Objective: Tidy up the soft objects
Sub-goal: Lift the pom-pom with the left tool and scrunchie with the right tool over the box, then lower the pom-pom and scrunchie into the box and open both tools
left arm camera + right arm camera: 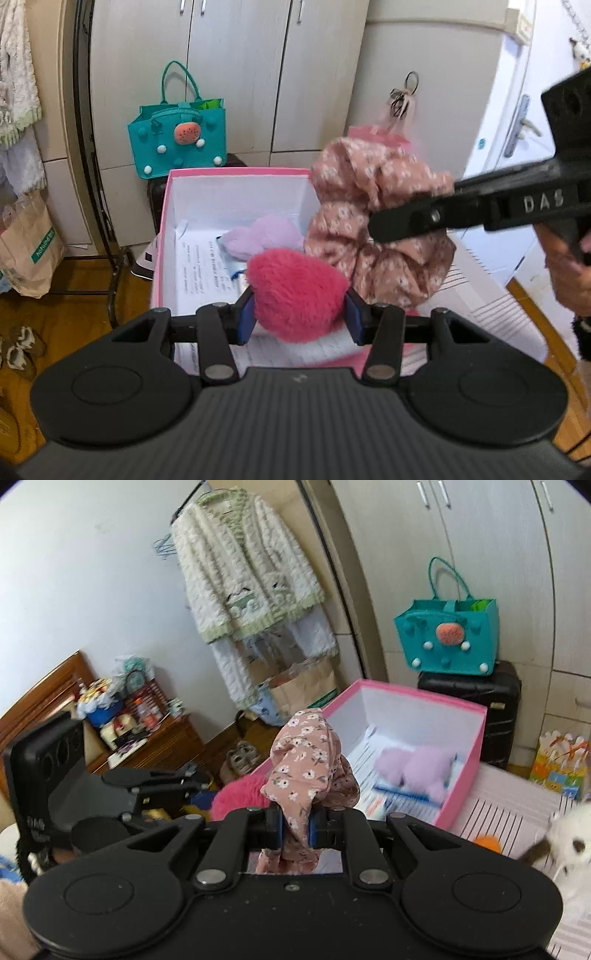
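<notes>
Though open — pink box (166, 229), lilac plush (264, 238) inside

Raised letters "DAS" stand on the right gripper (373, 225) arm beside the pink box (164, 221); print on the paper bag (29, 247) left of it is too blurred to read.

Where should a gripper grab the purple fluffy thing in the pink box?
Best guess: come from above, through the pink box's open top, and pinch the narrow dip between the two lobes of the purple fluffy thing. It lies low on papers, with walls blocking the sides.
</notes>
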The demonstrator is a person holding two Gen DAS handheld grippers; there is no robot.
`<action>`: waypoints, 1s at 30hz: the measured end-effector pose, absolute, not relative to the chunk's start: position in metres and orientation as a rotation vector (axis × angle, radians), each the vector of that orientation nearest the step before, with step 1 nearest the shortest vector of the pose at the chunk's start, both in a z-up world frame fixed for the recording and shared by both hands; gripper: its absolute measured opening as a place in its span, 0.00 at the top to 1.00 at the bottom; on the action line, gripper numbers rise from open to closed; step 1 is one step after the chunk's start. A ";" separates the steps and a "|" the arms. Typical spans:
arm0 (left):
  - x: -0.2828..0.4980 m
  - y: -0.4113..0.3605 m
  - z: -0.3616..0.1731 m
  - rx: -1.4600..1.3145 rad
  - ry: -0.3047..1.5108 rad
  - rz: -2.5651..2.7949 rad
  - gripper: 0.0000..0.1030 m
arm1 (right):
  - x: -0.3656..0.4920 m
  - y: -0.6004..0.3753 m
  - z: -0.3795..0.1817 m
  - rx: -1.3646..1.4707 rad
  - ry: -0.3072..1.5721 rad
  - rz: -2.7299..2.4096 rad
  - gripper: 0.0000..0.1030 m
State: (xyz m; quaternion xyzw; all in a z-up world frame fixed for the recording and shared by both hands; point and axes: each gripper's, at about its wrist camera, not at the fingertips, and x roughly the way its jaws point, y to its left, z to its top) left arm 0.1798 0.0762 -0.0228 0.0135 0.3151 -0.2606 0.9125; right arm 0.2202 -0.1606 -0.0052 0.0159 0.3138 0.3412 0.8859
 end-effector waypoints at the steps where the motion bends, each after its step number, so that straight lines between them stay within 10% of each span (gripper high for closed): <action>1: 0.188 0.075 -0.025 0.031 0.660 -0.535 0.55 | 0.228 -0.157 -0.005 0.027 0.652 0.702 0.84; 30: 0.297 0.038 -0.062 0.359 0.798 -0.420 0.49 | 0.406 -0.061 -0.059 -0.101 0.847 0.596 0.79</action>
